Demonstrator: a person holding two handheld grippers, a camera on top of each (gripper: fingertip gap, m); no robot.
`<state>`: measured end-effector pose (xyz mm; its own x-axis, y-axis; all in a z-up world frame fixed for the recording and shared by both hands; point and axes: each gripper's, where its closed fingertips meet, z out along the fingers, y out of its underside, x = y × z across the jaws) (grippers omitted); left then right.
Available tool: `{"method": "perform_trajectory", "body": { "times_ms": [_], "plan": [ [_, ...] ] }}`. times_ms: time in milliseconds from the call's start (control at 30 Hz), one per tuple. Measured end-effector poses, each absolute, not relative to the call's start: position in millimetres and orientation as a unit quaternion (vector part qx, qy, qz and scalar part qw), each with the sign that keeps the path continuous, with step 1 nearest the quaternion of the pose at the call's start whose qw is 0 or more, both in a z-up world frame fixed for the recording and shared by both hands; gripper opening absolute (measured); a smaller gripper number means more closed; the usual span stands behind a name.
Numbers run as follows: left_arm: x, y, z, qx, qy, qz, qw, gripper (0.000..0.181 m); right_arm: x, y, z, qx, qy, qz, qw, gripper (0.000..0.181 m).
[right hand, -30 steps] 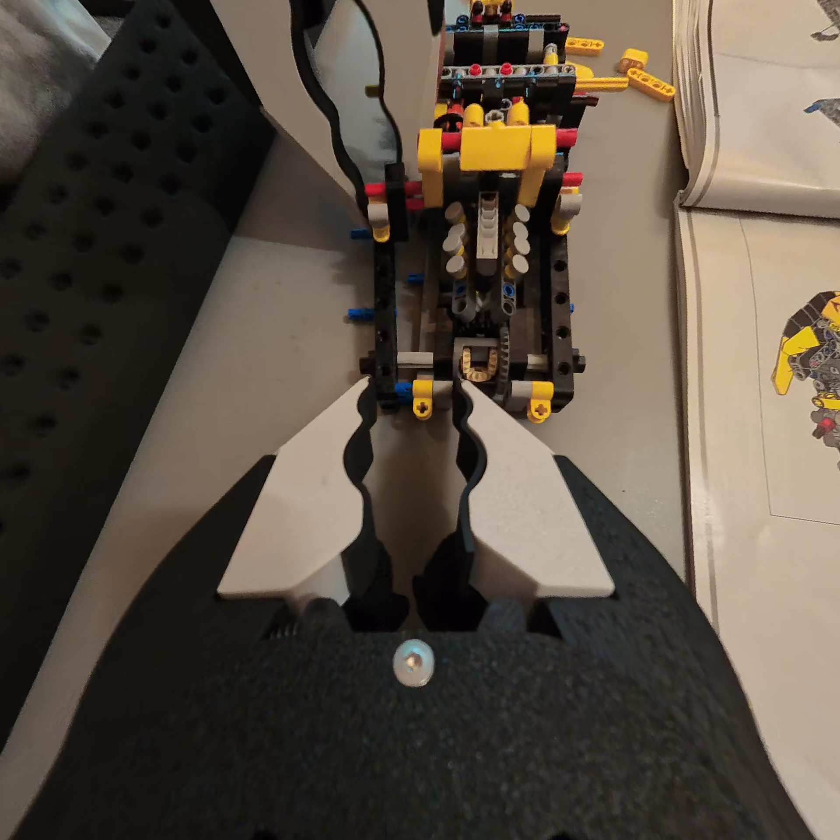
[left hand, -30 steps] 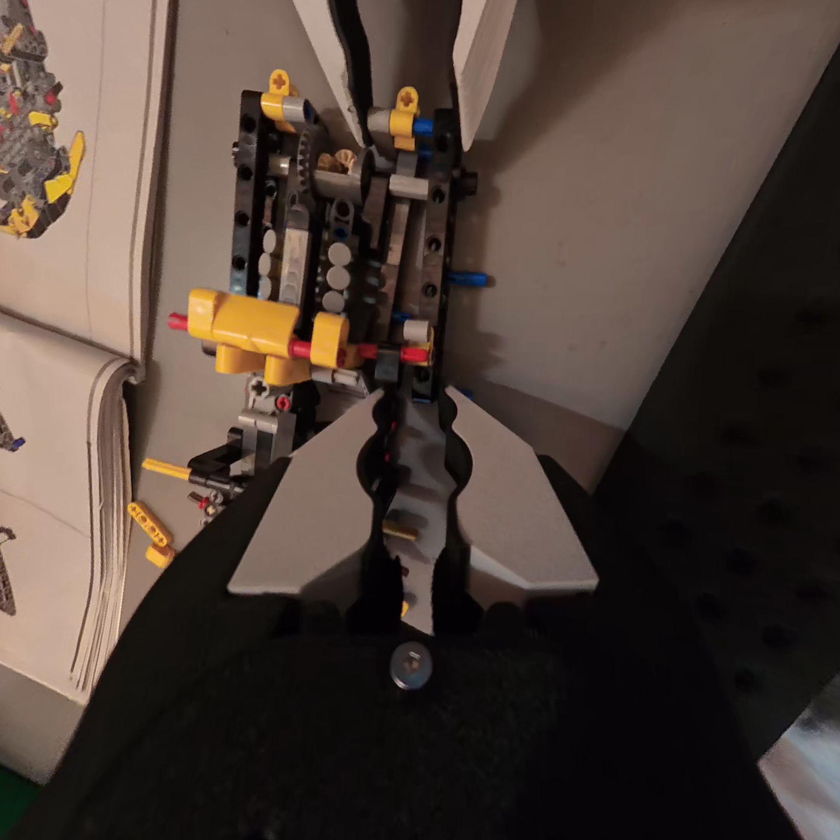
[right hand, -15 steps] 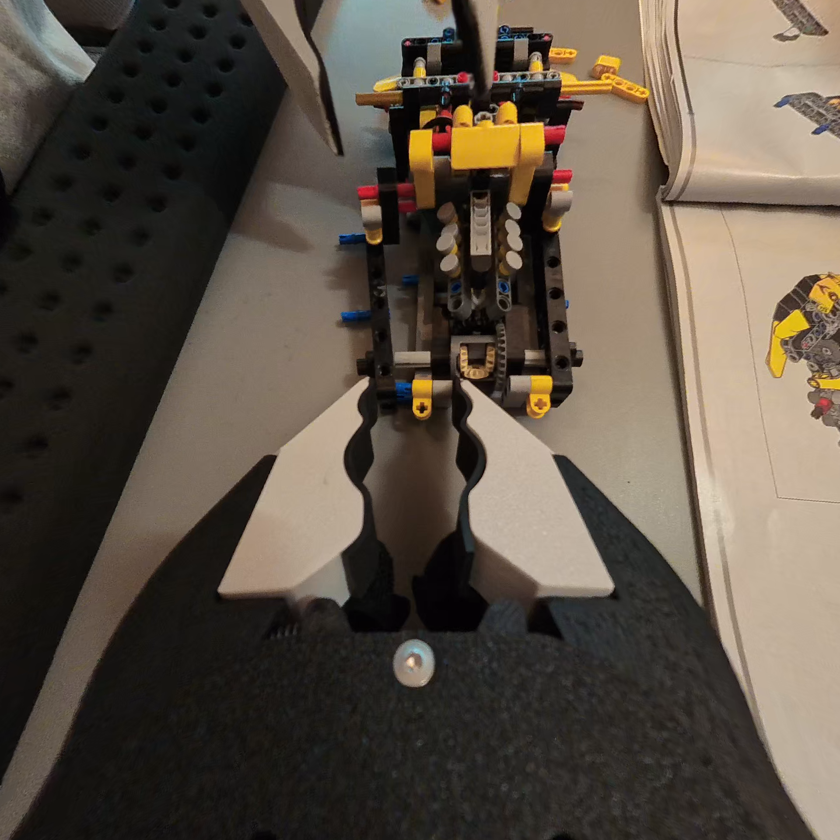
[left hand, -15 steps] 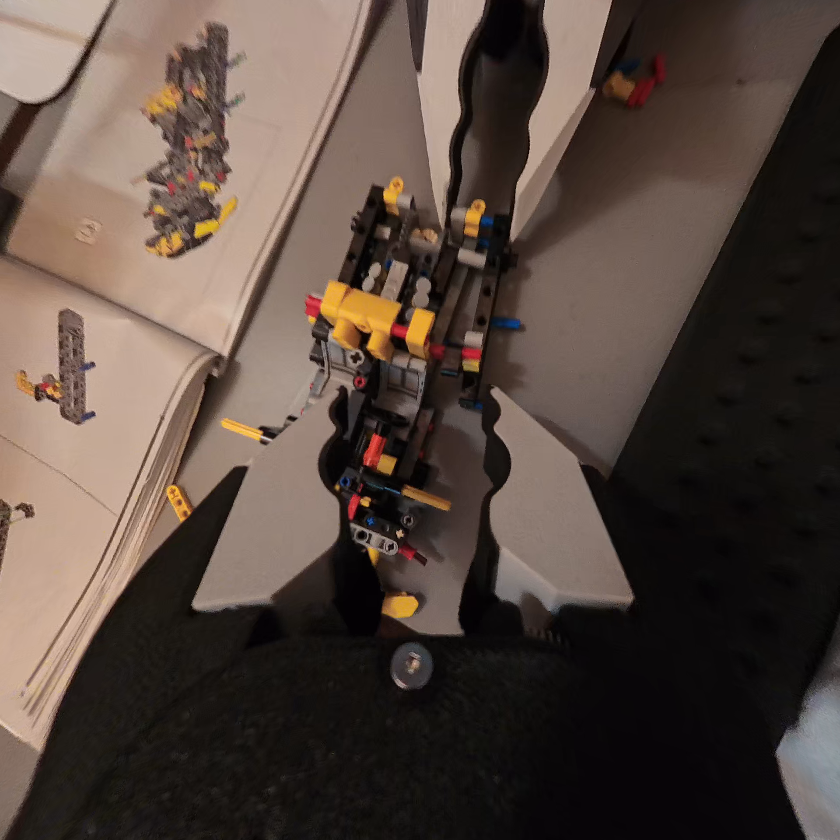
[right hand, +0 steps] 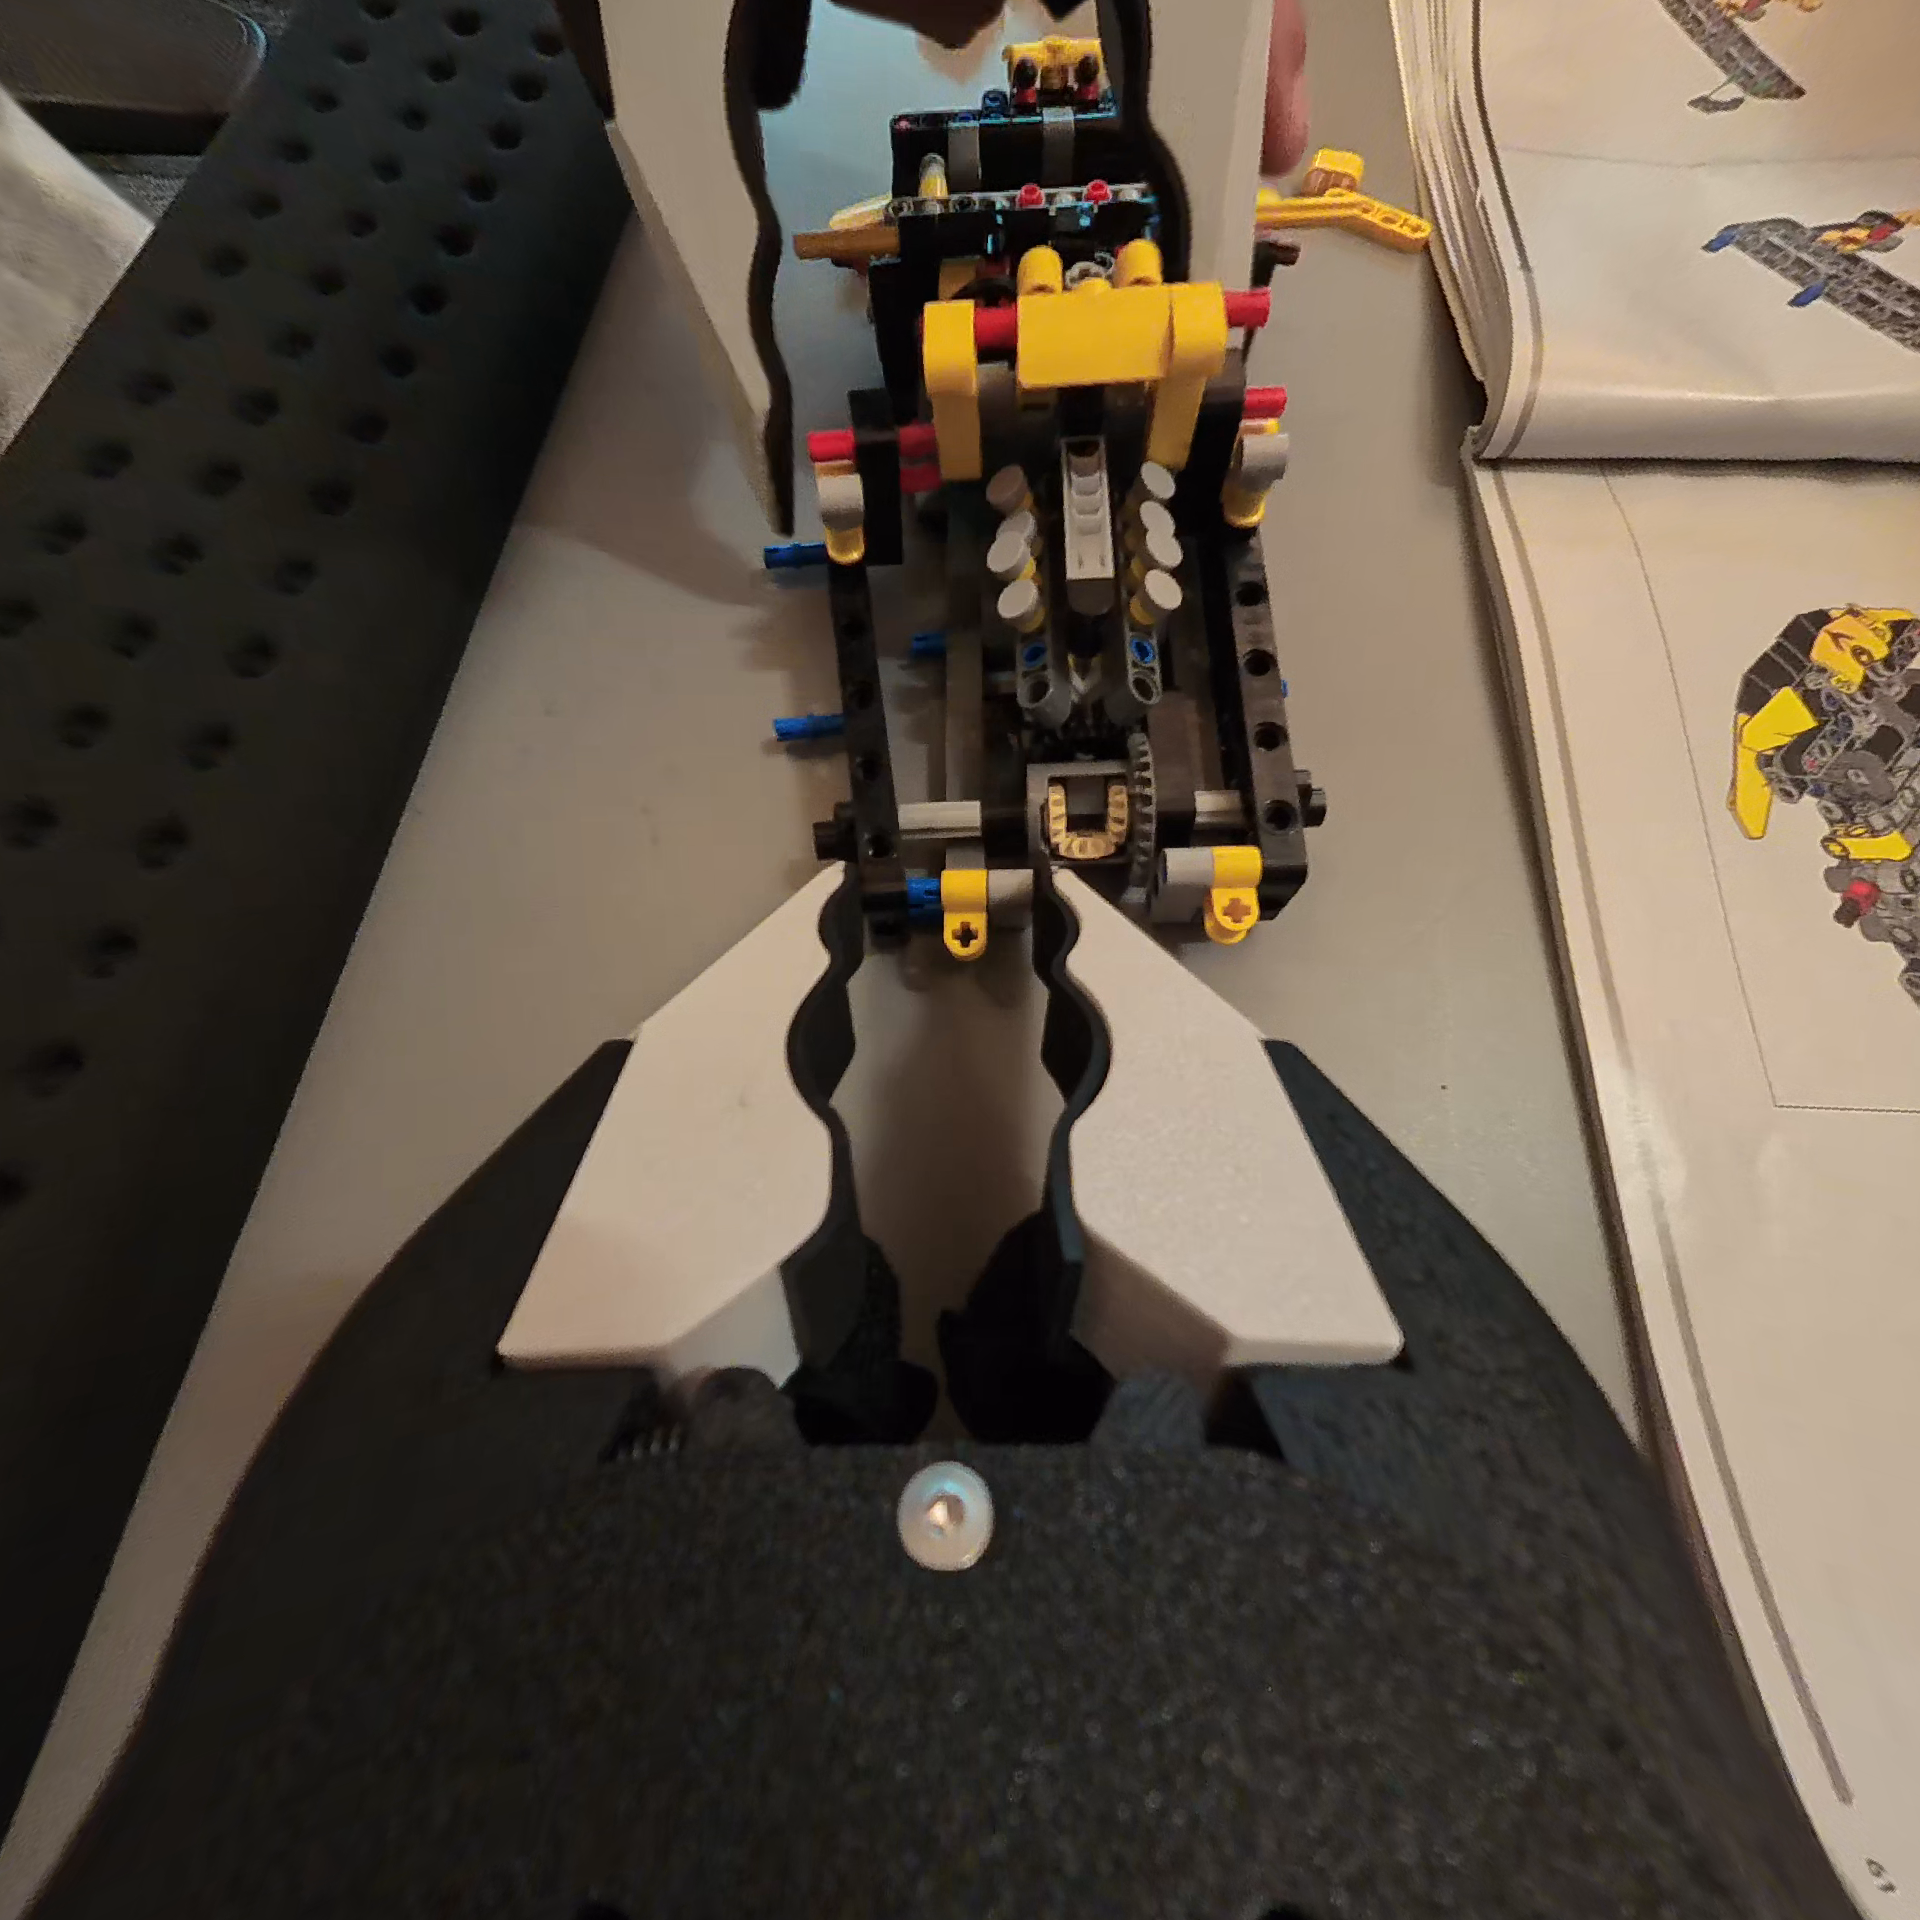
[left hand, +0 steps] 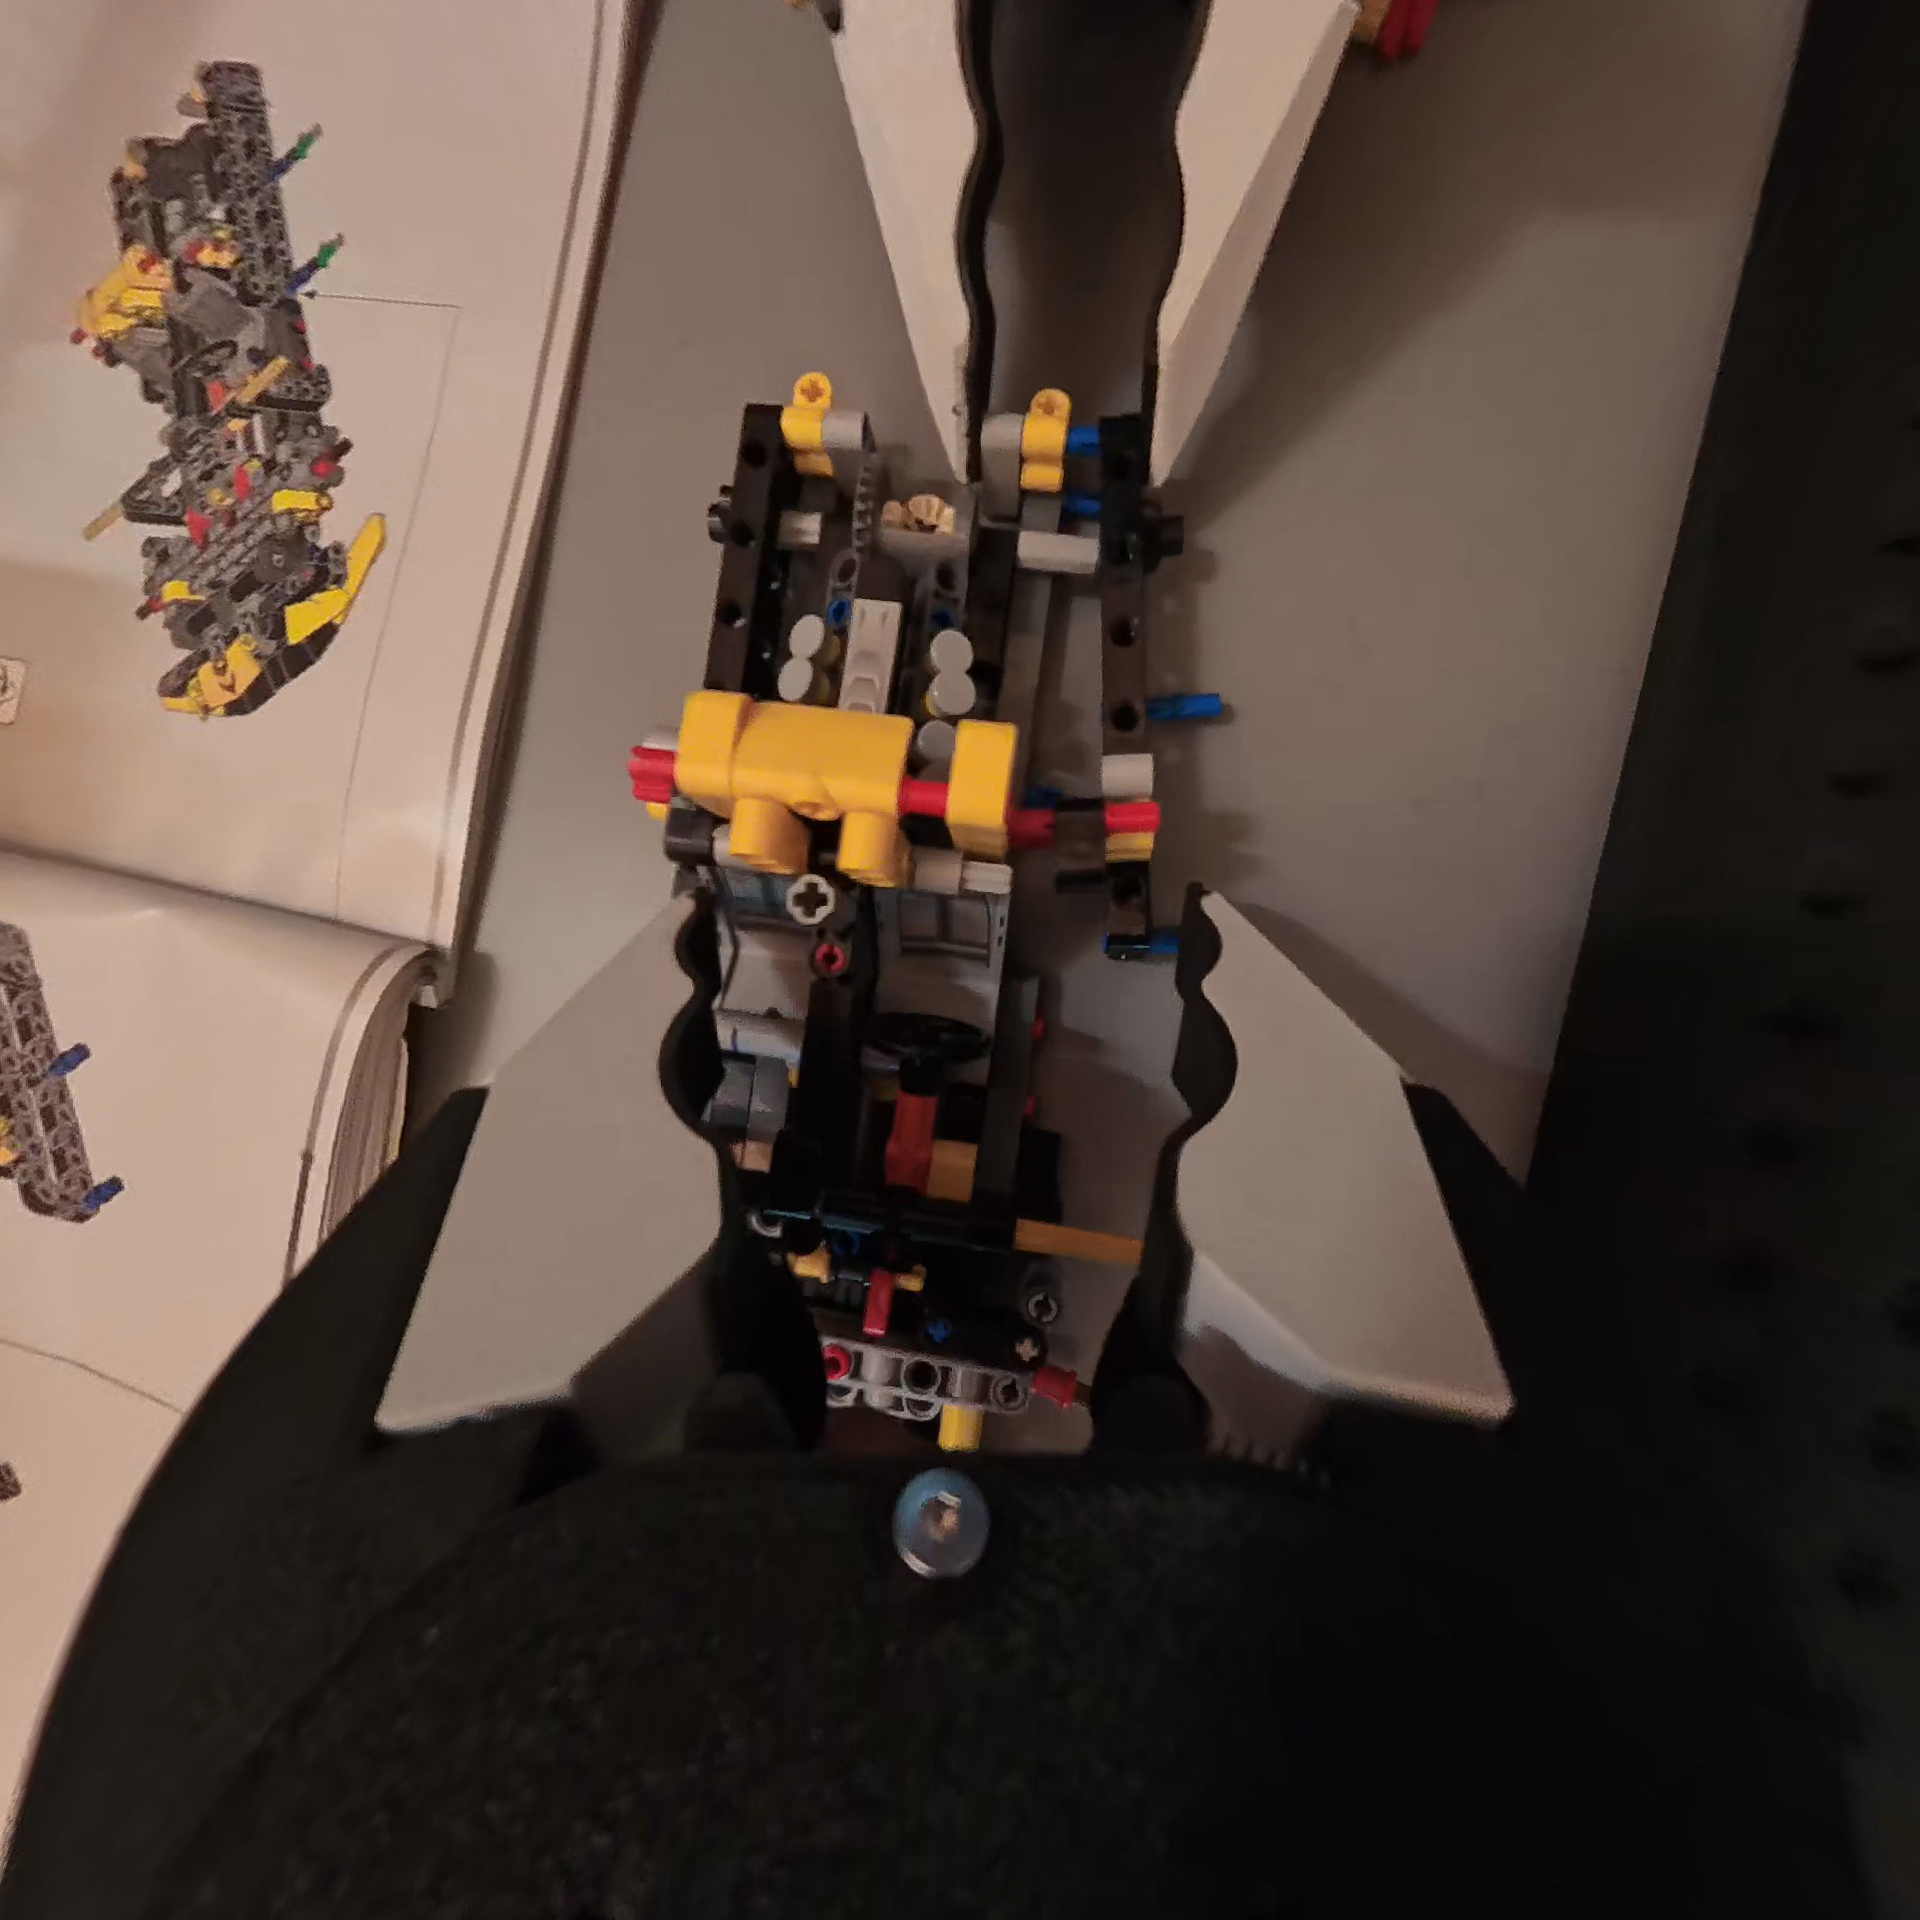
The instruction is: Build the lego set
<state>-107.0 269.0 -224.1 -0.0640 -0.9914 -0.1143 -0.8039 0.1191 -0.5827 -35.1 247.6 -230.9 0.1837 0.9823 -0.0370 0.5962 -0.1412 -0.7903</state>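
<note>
The lego model (left hand: 831, 769), a long black frame with a yellow block, red axles and grey parts, lies on the grey table (left hand: 1403, 582). My left gripper (left hand: 940, 914) is open wide and straddles the model's near end without clamping it. Its white fingers (right hand: 686, 260) show at the top of the right wrist view, either side of the model (right hand: 1101, 343). My right gripper (right hand: 951, 888) is shut on the model's opposite end, on a corner with a yellow and grey connector. It also shows at the top of the left wrist view (left hand: 1060, 457).
An open instruction booklet (left hand: 260, 623) lies along one side of the model and shows in the right wrist view too (right hand: 1714, 727). A black perforated mat (right hand: 208, 520) borders the other side. Loose yellow pieces (right hand: 1340, 203) lie by the booklet. Left tips to right tips: about 9 cm.
My left gripper has opened wide and moved so that the model's end now lies between its fingers. The right gripper has kept its hold on the other end.
</note>
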Motion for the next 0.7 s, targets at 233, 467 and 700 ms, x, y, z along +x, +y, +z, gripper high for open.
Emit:
{"method": "perform_trajectory", "body": {
  "times_ms": [233, 467, 700],
  "plan": [
    [-104, 277, -228, -0.623, 0.713, -0.170, 0.274, 0.089, -35, 248, -231, -0.691, -0.576, 0.268, 0.344, 0.031],
    [-103, 280, -232, -0.610, 0.721, -0.135, 0.300, 0.082, -37, 247, -233, -0.699, -0.568, 0.276, 0.335, 0.035],
    [-104, 279, -230, -0.616, 0.716, -0.143, 0.297, 0.082, -38, 247, -235, -0.707, -0.560, 0.288, 0.321, 0.034]
  ]
}}
